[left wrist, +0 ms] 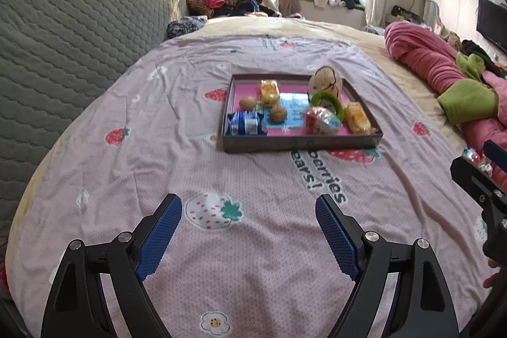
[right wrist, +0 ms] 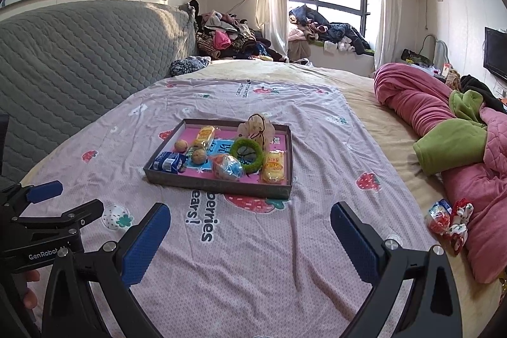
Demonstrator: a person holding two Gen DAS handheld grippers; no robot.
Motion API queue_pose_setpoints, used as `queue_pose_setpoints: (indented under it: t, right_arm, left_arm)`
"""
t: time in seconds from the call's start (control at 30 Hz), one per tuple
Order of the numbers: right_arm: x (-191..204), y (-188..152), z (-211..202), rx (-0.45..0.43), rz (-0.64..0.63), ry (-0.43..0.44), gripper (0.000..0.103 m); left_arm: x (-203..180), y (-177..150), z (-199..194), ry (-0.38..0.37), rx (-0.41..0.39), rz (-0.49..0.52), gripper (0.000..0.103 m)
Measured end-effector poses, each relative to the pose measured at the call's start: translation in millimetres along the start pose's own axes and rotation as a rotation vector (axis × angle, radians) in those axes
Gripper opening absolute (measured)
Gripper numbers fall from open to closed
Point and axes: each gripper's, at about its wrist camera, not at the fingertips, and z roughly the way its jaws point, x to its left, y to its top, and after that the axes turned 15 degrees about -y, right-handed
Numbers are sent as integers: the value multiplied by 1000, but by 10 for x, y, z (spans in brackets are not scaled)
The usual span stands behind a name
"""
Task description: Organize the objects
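Here we take the tray (right wrist: 218,186) as our landmark: a shallow dark box with a pink floor, lying on the strawberry sheet (right wrist: 253,258) in the middle of the bed. Its long axis runs left to right across both views, one long wall facing us.

Inside the tray, at the near left corner, we see a blue carton (right wrist: 168,162) lying flat, long side along the near wall. Behind it sit two walnuts (right wrist: 199,156), apart from each other. A yellow snack pack (right wrist: 204,136) points from the tray's centre toward the far wall; a second pack (right wrist: 274,169) lies along the right wall, long axis near to far. A green ring (right wrist: 246,155) leans tilted against a beige pouch (right wrist: 257,129) at the far wall. A wrapped sweet (right wrist: 226,167) lies in front of the ring; its print is unreadable.

The left-wrist view is blurred over the tray, so we cannot make out labels there.

Right of the tray, well apart, small wrapped items (right wrist: 446,219) lie at the edge of a pink quilt (right wrist: 421,106); what they are we cannot tell.

Left gripper (left wrist: 248,219): jaws wide, nothing between, short of the tray. Right gripper (right wrist: 250,222): jaws wide, empty, also short of the tray. Each gripper is cut off at the other view's edge.
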Motion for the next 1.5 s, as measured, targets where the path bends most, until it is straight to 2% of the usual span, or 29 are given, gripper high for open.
queue_pose_setpoints:
  t: [0.83,1.5]
  right_arm:
    - [63,-558,271,53,2,19,102]
    - [43,-789,444,86,2,11,102]
  left_arm:
    - [133,-441,283,-8,44,-19,87]
    - [203,-615,466,-3,55,-16,87]
